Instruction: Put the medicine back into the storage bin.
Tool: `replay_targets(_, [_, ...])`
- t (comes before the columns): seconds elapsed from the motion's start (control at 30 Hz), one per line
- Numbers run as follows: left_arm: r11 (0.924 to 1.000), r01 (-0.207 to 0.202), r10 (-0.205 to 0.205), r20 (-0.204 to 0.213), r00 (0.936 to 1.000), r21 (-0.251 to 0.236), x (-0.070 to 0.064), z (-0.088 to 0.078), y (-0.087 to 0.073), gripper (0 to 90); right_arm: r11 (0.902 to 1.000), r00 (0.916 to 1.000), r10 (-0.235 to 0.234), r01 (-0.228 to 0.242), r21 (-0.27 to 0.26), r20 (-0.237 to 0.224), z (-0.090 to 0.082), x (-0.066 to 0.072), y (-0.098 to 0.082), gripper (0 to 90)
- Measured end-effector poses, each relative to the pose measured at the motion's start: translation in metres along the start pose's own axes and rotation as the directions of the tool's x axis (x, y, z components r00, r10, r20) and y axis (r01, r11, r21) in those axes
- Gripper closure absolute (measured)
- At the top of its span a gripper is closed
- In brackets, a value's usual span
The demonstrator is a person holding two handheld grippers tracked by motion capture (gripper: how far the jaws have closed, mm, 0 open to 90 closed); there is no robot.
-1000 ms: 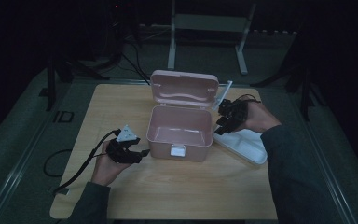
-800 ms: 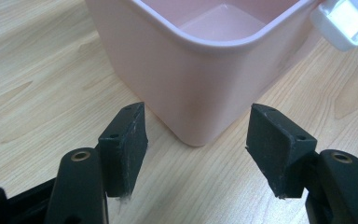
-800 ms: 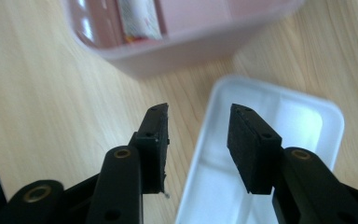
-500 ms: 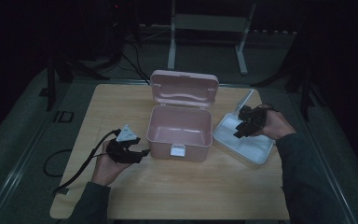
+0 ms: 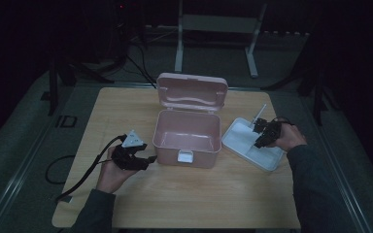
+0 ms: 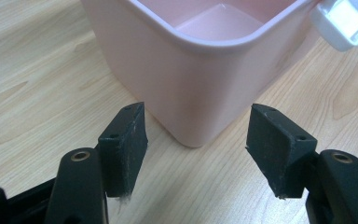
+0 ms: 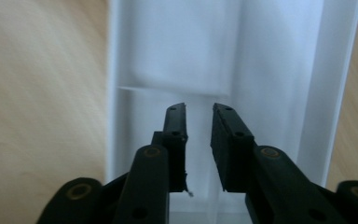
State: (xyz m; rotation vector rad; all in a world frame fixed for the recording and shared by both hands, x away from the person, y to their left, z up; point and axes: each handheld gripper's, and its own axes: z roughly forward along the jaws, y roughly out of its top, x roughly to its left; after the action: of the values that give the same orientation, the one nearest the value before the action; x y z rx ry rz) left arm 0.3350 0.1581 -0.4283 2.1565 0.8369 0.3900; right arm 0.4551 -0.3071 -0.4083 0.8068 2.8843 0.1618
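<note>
At the table's (image 5: 126,204) middle we see the pink box (image 5: 188,141), its lid (image 5: 192,92) raised at the far side and its white latch (image 6: 345,21) toward the near edge. The left gripper (image 5: 143,160) rests just beside the box's near left corner, jaws wide, nothing between them. Toward the right edge the right gripper (image 5: 258,136) hangs over the white tray (image 5: 238,138); its jaws have just been closing to a narrow gap, empty.
</note>
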Motion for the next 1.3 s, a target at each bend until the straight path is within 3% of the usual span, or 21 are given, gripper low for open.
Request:
replay_targets(0.13, [1.0000, 0.001, -0.001, 0.000, 1.0000, 0.001, 0.000, 0.000, 0.000, 37.5, 0.9991, 0.9995, 0.031, -0.031, 0.027, 0.007, 0.015, -0.007, -0.006, 77.6])
replay_targets(0.33, [1.0000, -0.001, 0.001, 0.003, 1.0000, 0.008, -0.001, 0.002, 0.000, 37.4, 0.9975, 0.9973, 0.070, -0.070, 0.010, 0.021, 0.024, -0.016, -0.012, 76.3])
replay_targets(0.8, [1.0000, 0.000, 0.000, 0.002, 1.0000, 0.006, -0.001, 0.002, -0.001, 37.4, 0.9971, 0.9983, 0.059, -0.059, 0.048, 0.003, 0.044, -0.018, 0.001, 83.1])
replay_targets(1.3, [1.0000, 0.000, 0.000, 0.003, 1.0000, 0.008, -0.001, 0.002, -0.001, 37.4, 0.9971, 0.9973, 0.071, -0.070, 0.027, -0.018, 0.047, -0.020, -0.001, 87.6])
